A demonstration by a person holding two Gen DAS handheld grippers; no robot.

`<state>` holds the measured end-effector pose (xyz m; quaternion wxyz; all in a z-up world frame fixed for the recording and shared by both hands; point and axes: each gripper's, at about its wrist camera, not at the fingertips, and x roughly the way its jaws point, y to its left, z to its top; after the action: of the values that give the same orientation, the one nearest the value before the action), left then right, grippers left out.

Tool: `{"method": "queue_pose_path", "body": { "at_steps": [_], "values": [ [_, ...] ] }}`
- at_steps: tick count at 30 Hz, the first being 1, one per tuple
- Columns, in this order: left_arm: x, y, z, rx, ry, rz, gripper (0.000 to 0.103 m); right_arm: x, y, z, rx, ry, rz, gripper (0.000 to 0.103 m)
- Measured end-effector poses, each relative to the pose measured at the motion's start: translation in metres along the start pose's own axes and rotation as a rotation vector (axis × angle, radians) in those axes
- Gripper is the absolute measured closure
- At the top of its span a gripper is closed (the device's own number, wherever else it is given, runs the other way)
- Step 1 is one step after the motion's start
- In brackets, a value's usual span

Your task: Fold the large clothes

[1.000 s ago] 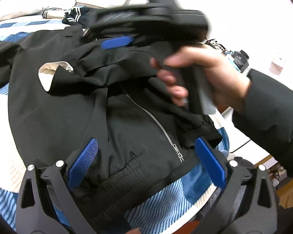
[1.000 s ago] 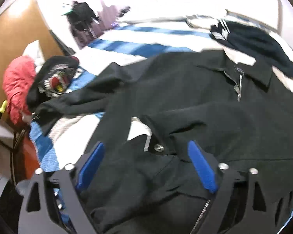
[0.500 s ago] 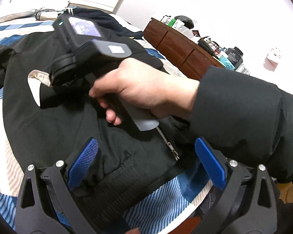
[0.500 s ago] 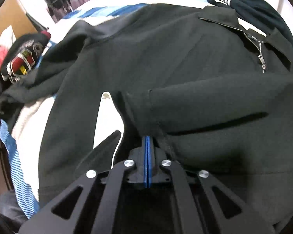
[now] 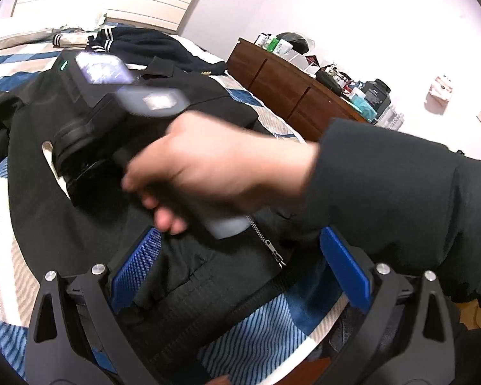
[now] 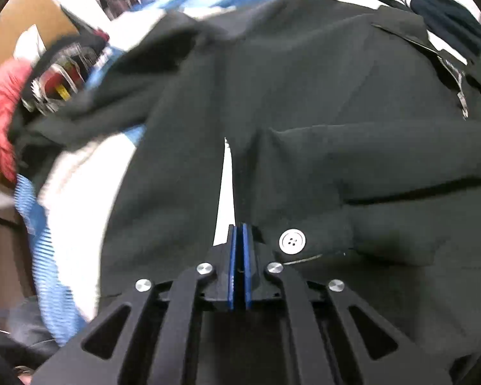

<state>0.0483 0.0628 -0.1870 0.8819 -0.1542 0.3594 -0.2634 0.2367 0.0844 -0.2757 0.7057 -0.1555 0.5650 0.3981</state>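
A large black zip jacket [image 5: 67, 224] lies spread on a blue and white striped bed. My left gripper [image 5: 240, 266] is open, its blue pads either side of the jacket's ribbed hem and zipper end [image 5: 272, 253]. A hand holds my right gripper's body [image 5: 89, 118] over the jacket's middle in the left wrist view. In the right wrist view my right gripper [image 6: 239, 237] is shut on the end of a folded-over sleeve [image 6: 352, 160], by a white cuff button [image 6: 292, 241]. The jacket's collar [image 6: 426, 38] lies at the far right.
A dark navy garment with white stripes [image 5: 138, 41] lies at the bed's head. A brown dresser [image 5: 291, 93] with clutter stands to the right. A red item [image 6: 0, 106] and a black printed garment [image 6: 57, 77] lie at the bed's left edge.
My right gripper closed on the sleeve end and now moves it across the jacket; the view is blurred by motion. My left gripper has stayed open at the hem.
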Motion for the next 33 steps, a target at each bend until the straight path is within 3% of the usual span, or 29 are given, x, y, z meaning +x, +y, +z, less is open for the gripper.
{"method": "queue_pose_path", "body": {
  "at_steps": [5, 9, 12, 13, 15, 17, 21, 26, 31, 33],
  "values": [
    [0.000, 0.007, 0.007, -0.042, -0.018, 0.011, 0.005, -0.016, -0.026, 0.007, 0.065, -0.005, 0.116, 0.101],
    [0.000, 0.007, 0.005, -0.014, -0.043, 0.082, 0.005, -0.090, -0.069, 0.000, 0.083, -0.170, 0.045, 0.099],
    [0.007, 0.010, 0.000, 0.041, -0.069, 0.244, 0.005, -0.131, -0.123, -0.014, 0.168, -0.249, -0.078, 0.096],
    [0.011, 0.014, -0.002, 0.043, -0.061, 0.283, 0.005, -0.137, -0.136, -0.016, 0.196, -0.257, -0.094, 0.096],
    [0.021, 0.026, -0.004, -0.013, 0.003, 0.280, 0.005, -0.150, -0.180, -0.028, 0.275, -0.263, -0.142, 0.096],
    [0.034, 0.041, -0.009, -0.086, 0.077, 0.254, 0.005, -0.144, -0.203, -0.033, 0.322, -0.251, -0.168, 0.097],
    [0.050, 0.047, -0.021, -0.057, 0.150, 0.291, 0.005, -0.109, -0.241, -0.045, 0.386, -0.205, -0.204, 0.103],
    [0.053, 0.048, -0.021, -0.071, 0.146, 0.293, 0.005, -0.061, -0.257, -0.035, 0.418, -0.135, -0.222, 0.103],
    [0.056, 0.038, -0.015, -0.036, 0.128, 0.290, 0.005, -0.072, -0.257, -0.026, 0.393, -0.107, -0.211, 0.103],
    [0.055, 0.034, -0.013, -0.031, 0.118, 0.284, 0.005, -0.087, -0.249, -0.035, 0.384, -0.126, -0.196, 0.091]
  ]
}}
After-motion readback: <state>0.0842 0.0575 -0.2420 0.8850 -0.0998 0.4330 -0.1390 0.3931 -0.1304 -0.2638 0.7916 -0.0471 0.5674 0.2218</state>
